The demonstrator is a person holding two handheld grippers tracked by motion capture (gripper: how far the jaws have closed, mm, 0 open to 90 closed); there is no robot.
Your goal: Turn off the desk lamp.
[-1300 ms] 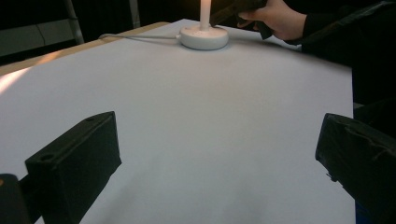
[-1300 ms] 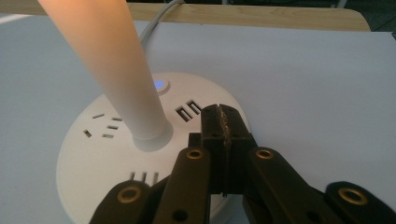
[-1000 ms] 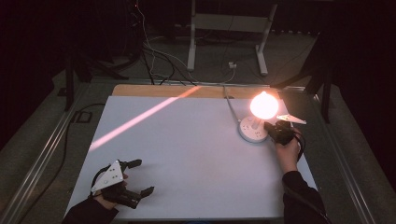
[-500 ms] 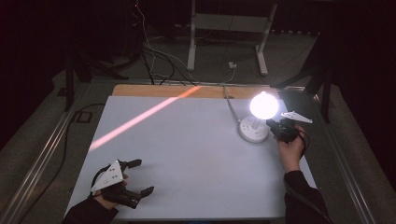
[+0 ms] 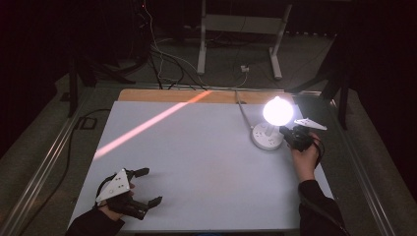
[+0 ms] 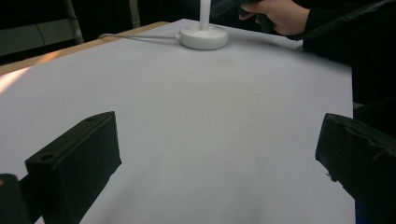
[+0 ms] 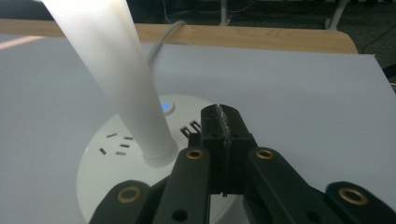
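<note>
A small white desk lamp (image 5: 269,129) stands toward the far right of the white counter (image 5: 196,162), its round globe (image 5: 278,111) glowing bright on a slim white stem (image 7: 116,74). The stem rises, leaning a little, from a round white base (image 7: 112,154) that carries plug sockets and a small blue-lit button (image 7: 165,106). A white cord (image 5: 242,110) runs from the base toward the far wooden edge (image 5: 162,95) of the counter.

The right gripper (image 7: 223,128) hovers just over the near rim of that base, right beside the stem, with its two black jaws pressed flat together and nothing between them. The tips sit close to the sockets and not far from the blue button; whether they touch the base I cannot tell.

The left gripper (image 5: 145,187) rests low at the near left corner of the counter, well apart from the lamp, its jaws spread wide over bare surface.

A streak of orange light (image 5: 147,125) slants across the far left part of the counter.
</note>
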